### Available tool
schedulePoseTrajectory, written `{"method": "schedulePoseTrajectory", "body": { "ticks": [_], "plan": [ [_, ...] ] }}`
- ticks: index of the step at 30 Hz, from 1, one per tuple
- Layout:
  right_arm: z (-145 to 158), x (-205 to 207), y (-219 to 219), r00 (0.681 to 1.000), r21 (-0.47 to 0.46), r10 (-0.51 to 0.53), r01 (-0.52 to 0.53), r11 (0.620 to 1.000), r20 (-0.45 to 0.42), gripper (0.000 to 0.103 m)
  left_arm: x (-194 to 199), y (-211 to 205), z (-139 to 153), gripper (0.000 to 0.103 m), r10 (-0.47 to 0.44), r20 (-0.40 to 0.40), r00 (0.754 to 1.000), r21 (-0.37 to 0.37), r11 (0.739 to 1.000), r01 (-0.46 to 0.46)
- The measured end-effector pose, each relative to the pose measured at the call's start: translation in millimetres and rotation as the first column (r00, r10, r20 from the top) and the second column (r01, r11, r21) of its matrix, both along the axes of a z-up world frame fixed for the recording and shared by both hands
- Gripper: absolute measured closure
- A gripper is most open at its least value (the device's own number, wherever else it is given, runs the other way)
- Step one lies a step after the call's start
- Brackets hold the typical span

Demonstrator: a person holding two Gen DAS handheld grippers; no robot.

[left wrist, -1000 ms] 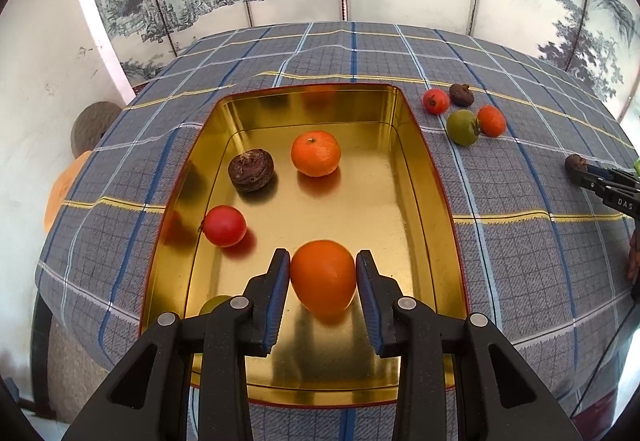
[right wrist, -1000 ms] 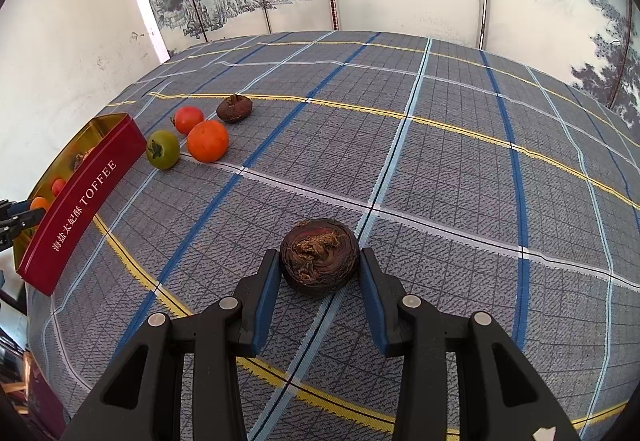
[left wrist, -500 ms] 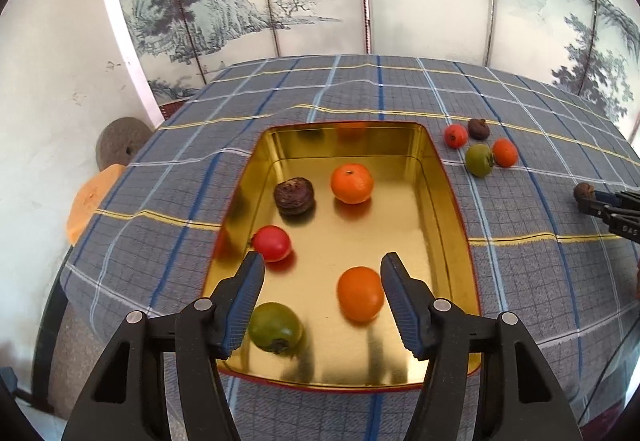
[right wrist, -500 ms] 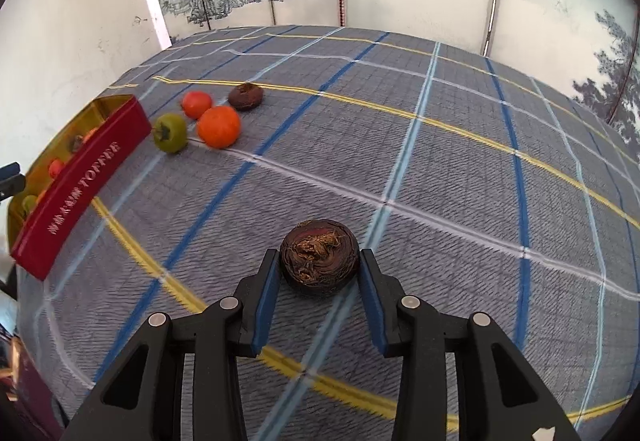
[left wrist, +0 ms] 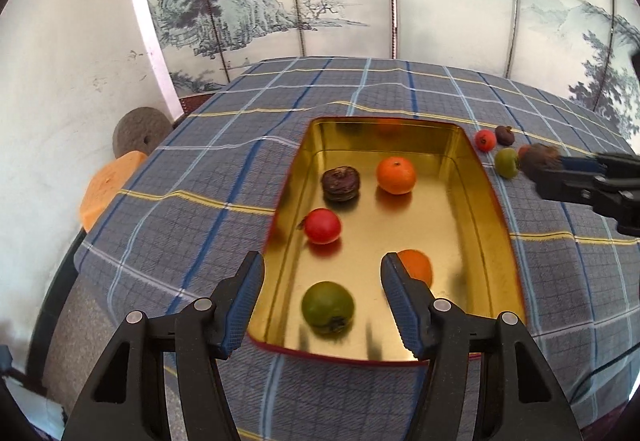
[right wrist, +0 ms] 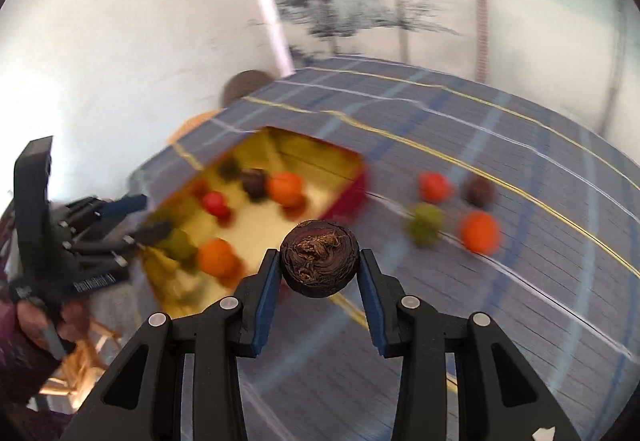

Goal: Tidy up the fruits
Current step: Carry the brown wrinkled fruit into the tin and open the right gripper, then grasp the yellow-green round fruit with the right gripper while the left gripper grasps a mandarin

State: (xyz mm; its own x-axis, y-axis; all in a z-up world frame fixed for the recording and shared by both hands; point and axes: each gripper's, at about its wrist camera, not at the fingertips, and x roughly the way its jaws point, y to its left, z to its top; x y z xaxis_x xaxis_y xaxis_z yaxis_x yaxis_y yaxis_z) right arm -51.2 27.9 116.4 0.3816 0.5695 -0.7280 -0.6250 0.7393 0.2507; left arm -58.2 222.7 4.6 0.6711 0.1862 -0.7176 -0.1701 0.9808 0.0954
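A gold tin (left wrist: 490,201) with red outer walls sits on the plaid table. It holds two oranges (left wrist: 396,175) (left wrist: 418,265), a red fruit (left wrist: 322,226), a green fruit (left wrist: 328,306) and a dark brown fruit (left wrist: 341,183). My left gripper (left wrist: 322,289) is open and empty above the tin's near end. My right gripper (right wrist: 318,267) is shut on a dark brown wrinkled fruit (right wrist: 319,258), held in the air near the tin's right side; it also shows in the left wrist view (left wrist: 538,160). The tin shows blurred in the right wrist view (right wrist: 352,187).
Loose fruits lie on the cloth right of the tin: red (left wrist: 485,140), dark brown (left wrist: 505,135), green (left wrist: 506,162), and an orange one (right wrist: 479,232). A round stone (left wrist: 138,137) and an orange object (left wrist: 110,187) sit beyond the table's left edge. A painted screen stands behind.
My left gripper let go of the orange into the tin, opened and drew back. My right gripper lifted the dark brown fruit off the cloth and swung left toward the tin.
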Motion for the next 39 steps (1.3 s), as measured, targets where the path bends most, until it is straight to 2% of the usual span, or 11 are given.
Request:
{"method": "schedulePoseTrajectory", "body": {
  "ticks": [4,12,13,15,17,20,22,24,28,34,39],
  "plan": [
    [-4.3,8.9,44.8,0.997,0.018,0.065,-0.064,0.998,-0.040,0.067,-5.3,7.5,-1.3,0.041,0.016,-0.004,1.000,0.018,1.000,-0.016],
    [-27.6,25.8,95.3,0.989,0.015,0.083,-0.082,0.997,-0.120,0.064,-14.0,20.8,-4.8,0.040,0.023,-0.004,1.000,-0.005,1.000,-0.023],
    [-28.5,28.0,96.9,0.988,0.036,0.082,-0.078,0.996,-0.127,0.064,-14.6,21.8,-5.3,0.039,0.023,-0.005,1.000,-0.007,1.000,-0.023],
    [-25.3,28.7,94.5,0.992,0.072,0.063,-0.055,0.996,-0.114,0.049,-13.9,22.5,-6.4,0.039,0.023,-0.010,1.000,-0.010,1.000,-0.023],
    [-18.3,26.3,81.8,0.996,0.119,0.034,-0.024,0.993,-0.080,0.040,-13.9,24.3,-7.4,0.039,0.024,-0.010,1.000,-0.014,1.000,-0.024],
    [-9.6,25.5,46.0,0.998,0.154,-0.055,0.060,0.986,-0.036,0.040,-15.4,25.8,-8.4,0.039,0.022,-0.011,1.000,-0.018,1.000,-0.022],
    [-11.2,25.5,10.8,0.992,0.114,-0.127,0.126,0.985,0.001,0.040,-15.9,26.3,-8.5,0.039,0.018,-0.007,1.000,-0.030,0.999,-0.018],
    [-22.2,29.8,-21.0,0.982,-0.001,-0.187,0.187,0.982,0.032,0.040,-15.5,25.1,-9.2,0.039,0.006,-0.008,1.000,-0.049,0.999,-0.007],
    [-35.2,35.0,-58.2,0.979,-0.052,-0.203,0.203,0.978,0.008,0.039,-11.2,13.2,-9.7,0.039,-0.023,-0.015,1.000,-0.058,0.998,0.022],
    [-35.3,53.6,-49.5,0.990,-0.103,-0.129,0.134,0.986,0.049,0.039,-7.8,-9.9,-5.9,0.039,-0.074,-0.024,0.997,-0.023,0.997,0.074],
    [-49.6,79.1,-19.5,0.997,-0.210,-0.035,0.048,0.976,0.065,0.039,-3.3,-18.1,1.4,0.039,-0.092,-0.024,0.995,-0.013,0.996,0.092]
  ]
}}
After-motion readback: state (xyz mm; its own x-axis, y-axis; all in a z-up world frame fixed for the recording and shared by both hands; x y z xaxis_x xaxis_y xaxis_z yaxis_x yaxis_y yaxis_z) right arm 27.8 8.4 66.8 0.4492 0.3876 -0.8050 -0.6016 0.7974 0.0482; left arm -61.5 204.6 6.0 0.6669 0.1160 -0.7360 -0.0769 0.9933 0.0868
